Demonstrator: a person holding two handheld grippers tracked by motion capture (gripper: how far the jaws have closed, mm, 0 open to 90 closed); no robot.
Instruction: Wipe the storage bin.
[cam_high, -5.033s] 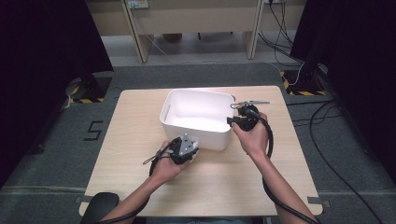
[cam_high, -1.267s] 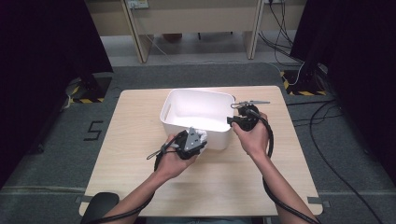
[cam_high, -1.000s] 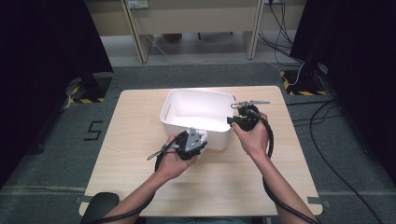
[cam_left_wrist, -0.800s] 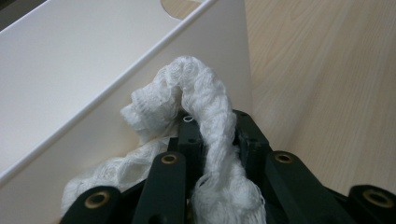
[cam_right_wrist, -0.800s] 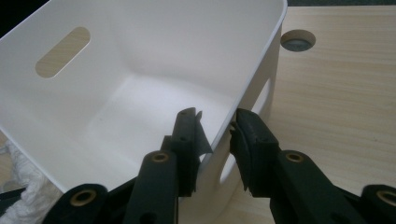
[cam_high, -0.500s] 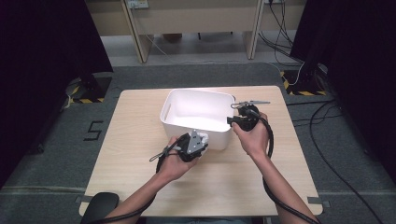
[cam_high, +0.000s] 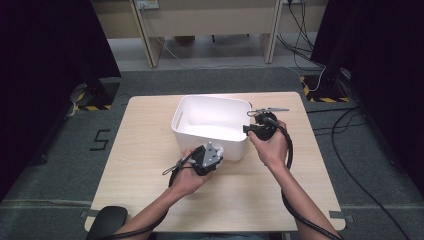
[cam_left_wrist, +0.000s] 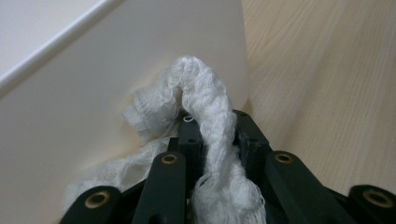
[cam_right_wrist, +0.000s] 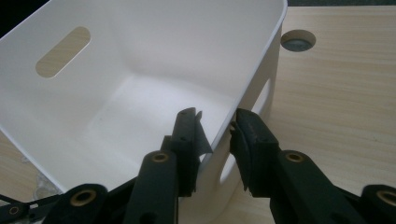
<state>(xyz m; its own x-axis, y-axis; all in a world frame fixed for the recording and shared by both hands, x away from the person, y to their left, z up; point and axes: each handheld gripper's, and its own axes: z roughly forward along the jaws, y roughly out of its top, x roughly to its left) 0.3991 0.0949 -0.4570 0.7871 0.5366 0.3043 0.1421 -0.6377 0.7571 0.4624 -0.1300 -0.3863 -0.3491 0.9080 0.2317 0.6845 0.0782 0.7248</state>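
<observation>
Two grippers are seen in the high view at the white bin (cam_high: 212, 122): since five seconds ago the left gripper (cam_high: 216, 156) has been brought up to its near wall. In the left gripper view, a white knitted cloth (cam_left_wrist: 205, 116) is pinched against that wall. In the right gripper view, the bin's rim is clamped by the right gripper (cam_right_wrist: 217, 128).

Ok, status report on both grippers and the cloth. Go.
Left gripper shut on white cloth, pressed against the bin outer wall. Right gripper clamped on the bin rim. Cloth not yet in the bin; the wall is in the way.
</observation>
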